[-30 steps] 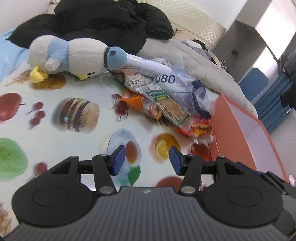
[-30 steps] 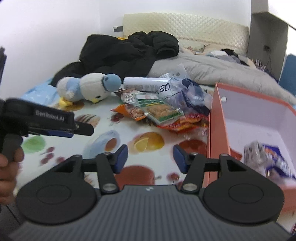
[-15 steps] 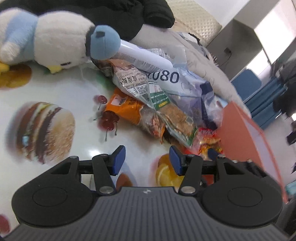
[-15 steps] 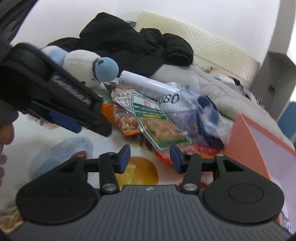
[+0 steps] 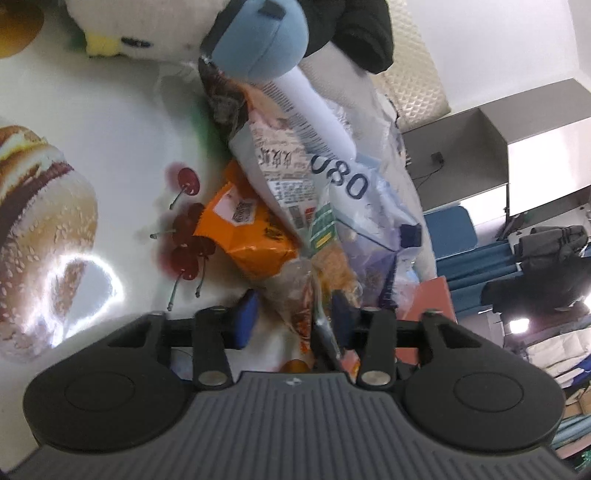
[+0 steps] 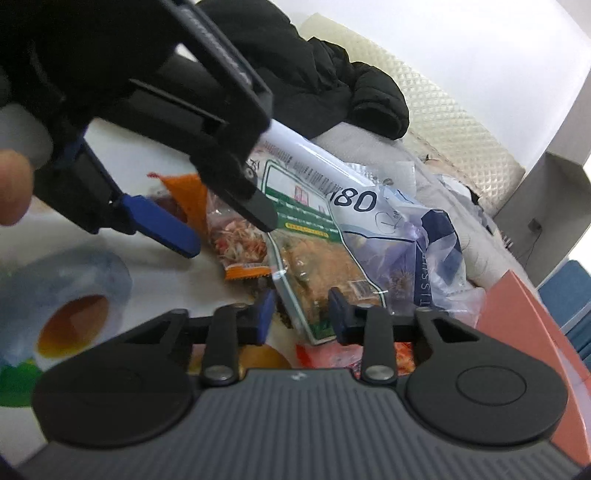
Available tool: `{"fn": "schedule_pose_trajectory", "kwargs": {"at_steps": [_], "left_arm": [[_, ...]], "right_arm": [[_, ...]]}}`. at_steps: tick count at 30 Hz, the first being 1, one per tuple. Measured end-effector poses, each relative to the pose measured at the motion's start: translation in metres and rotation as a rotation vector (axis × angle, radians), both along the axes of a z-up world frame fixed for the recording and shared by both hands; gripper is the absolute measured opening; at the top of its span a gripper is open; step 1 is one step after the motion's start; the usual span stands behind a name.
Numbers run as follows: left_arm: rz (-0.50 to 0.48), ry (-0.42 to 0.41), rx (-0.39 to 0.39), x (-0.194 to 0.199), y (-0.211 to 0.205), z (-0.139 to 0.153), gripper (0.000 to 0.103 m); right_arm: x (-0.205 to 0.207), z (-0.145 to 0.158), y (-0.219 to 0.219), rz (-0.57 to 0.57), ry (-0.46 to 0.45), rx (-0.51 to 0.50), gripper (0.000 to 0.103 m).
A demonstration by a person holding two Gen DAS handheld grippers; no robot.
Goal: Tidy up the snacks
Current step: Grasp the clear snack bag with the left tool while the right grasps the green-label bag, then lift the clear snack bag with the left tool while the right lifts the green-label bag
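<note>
A heap of snack packs lies on the printed sheet (image 5: 92, 129). My left gripper (image 5: 293, 317) is closing around the clear lower end of the orange pack (image 5: 243, 236); a gap still shows at its left pad. From the right wrist view, the left gripper (image 6: 225, 230) straddles that orange pack (image 6: 240, 243). My right gripper (image 6: 302, 314) is closing over the near corner of the green-bordered pack (image 6: 314, 273), with its pads beside the pack's edges. A white tube (image 5: 314, 110) and a tissue pack marked 080 (image 6: 406, 229) lie behind.
An orange-red box (image 6: 524, 332) stands open to the right of the heap. A plush penguin (image 5: 184, 26) and a black jacket (image 6: 314, 74) lie behind the snacks. A red pack (image 6: 332, 356) sits under my right gripper. A thumb (image 6: 11, 195) shows at the left edge.
Both grippers have dropped forward into the snack heap and rolled. Their jaws have narrowed, the left around the orange pack, the right around the green-bordered pack.
</note>
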State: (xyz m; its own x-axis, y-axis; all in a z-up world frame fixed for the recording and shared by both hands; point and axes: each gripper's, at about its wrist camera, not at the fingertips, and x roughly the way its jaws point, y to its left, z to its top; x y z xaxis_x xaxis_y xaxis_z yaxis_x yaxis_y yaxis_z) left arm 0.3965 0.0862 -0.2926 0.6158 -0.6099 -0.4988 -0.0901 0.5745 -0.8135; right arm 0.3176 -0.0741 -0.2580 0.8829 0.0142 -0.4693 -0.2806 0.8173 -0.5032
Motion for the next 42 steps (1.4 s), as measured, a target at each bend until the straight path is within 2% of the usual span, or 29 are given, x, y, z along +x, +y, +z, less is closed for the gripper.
{"fn": "schedule_pose_trajectory", "kwargs": {"at_steps": [3,4,6,7,12,20,24,31,39,42], "left_arm": [[-0.012,-0.014,-0.003,0.001,-0.004,0.000,0.022],[-0.013,-0.009,0.026,0.001,-0.007,0.001,0.020],[-0.013,-0.001,0.025,-0.002,-0.008,0.002,0.018],[-0.011,0.003,0.013,-0.005,-0.008,0.002,0.018],[-0.001,0.014,0.019,-0.029,-0.003,0.010,0.016],[-0.004,0.024,0.077,-0.102,0.009,0.031,0.016],[0.004,0.028,0.078,-0.144,0.017,0.037,0.014],[0.019,0.035,0.132,-0.209,0.025,0.049,0.014],[0.016,0.051,0.197,-0.248,0.021,0.057,0.014],[0.022,0.056,0.199,-0.258,0.019,0.056,0.014]], "right_arm": [[-0.003,0.001,0.002,0.004,-0.016,-0.014,0.024],[-0.005,0.004,0.002,0.004,-0.021,-0.011,0.023],[-0.009,0.009,0.003,0.010,-0.030,-0.011,0.018],[-0.013,0.013,0.004,0.013,-0.036,-0.007,0.010],[-0.030,0.024,0.006,0.019,-0.033,-0.008,0.008],[-0.075,0.044,0.003,0.037,-0.043,-0.010,0.003],[-0.109,0.052,0.002,0.051,-0.035,-0.010,0.003],[-0.169,0.056,0.001,0.084,-0.013,-0.029,0.003],[-0.218,0.058,-0.003,0.121,0.013,-0.047,0.003],[-0.233,0.059,-0.009,0.123,0.031,-0.048,0.003]]}}
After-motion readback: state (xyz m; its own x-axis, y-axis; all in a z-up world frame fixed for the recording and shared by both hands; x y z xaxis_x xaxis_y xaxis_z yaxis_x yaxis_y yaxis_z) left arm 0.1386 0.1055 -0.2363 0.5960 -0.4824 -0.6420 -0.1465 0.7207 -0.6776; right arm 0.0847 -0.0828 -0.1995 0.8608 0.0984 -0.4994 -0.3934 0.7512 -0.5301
